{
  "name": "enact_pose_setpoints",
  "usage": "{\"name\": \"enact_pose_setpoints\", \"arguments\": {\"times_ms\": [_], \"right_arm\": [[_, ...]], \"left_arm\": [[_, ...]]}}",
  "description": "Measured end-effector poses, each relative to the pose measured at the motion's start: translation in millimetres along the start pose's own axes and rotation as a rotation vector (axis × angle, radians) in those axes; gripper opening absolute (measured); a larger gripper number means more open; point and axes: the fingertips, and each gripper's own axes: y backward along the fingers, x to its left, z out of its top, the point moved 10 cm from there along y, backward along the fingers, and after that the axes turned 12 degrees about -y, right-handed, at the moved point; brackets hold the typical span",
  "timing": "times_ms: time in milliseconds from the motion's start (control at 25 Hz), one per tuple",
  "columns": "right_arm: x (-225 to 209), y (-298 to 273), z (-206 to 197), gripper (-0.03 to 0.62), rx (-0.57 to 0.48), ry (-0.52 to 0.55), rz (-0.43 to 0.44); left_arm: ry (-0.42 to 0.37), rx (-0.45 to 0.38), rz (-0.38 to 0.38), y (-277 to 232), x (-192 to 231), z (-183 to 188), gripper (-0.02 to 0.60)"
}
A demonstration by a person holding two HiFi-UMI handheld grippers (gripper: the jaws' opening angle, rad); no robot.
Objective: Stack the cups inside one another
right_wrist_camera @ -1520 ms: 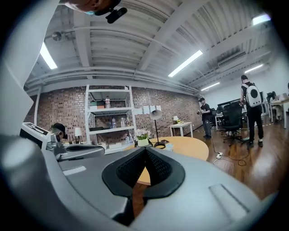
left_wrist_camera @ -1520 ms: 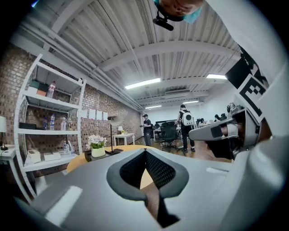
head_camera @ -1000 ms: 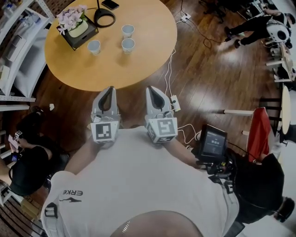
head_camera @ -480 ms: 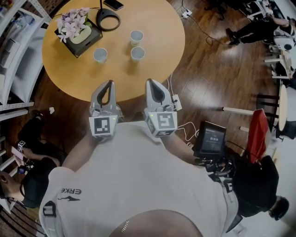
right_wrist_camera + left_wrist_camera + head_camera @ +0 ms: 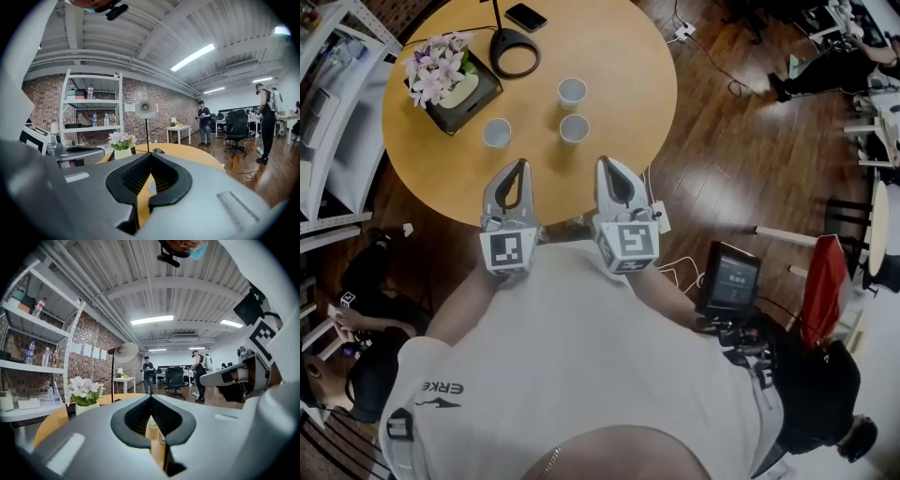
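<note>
- Three cups stand upright and apart on the round wooden surface (image 5: 619,56). The far cup (image 5: 572,91) has the near cup (image 5: 574,128) just this side of it, and the left cup (image 5: 496,132) stands off to their left.
- No cup sits inside another, so the stacking has not begun and every nesting step is left to do.
- The left gripper (image 5: 522,163) pokes over the near edge of the surface, short of the left cup and not touching it.
- Its fingers (image 5: 136,420) are pressed together with nothing clamped. The slit between them shows only a sliver of the surface and a pale cup rim beyond.
- The right gripper (image 5: 605,161) sits beside it, to the right, short of the near cup and apart from it.
- Its fingers (image 5: 126,180) are likewise together and empty, with the surface and a bit of cup rim showing through the gap.
- A box of flowers (image 5: 450,80), a lamp base (image 5: 515,52) and a phone (image 5: 526,17) sit on the far left part of the surface, clear of the cups.
- Judging from this, a gripper must first part its fingers and take one cup by its wall. That cup would then be lifted and lowered into a neighbour, and the same repeated for the third.
</note>
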Motion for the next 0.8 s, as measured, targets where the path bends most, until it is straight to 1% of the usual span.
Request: {"name": "enact_pose_setpoints", "arguments": {"times_ms": [240, 400, 560, 800], "right_arm": [[-27.3, -30.5, 0.8, 0.014, 0.049, -0.01, 0.024], [-45.9, -51.4, -10.6, 0.014, 0.109, -0.02, 0.03], [-65.3, -76.5, -25.4, 0.014, 0.17, -0.012, 0.033], [-86.2, -92.7, -63.8, 0.014, 0.297, -0.021, 0.028]], "left_arm": [[0.0, 0.059, -0.002, -36.1, -7.1, -9.9, 0.002], [-0.009, 0.086, 0.001, -58.1, -12.6, -31.4, 0.002], [-0.006, 0.153, -0.022, -83.4, -18.2, -49.7, 0.002], [-0.009, 0.271, -0.047, -98.6, -30.4, -86.6, 0.002]]}}
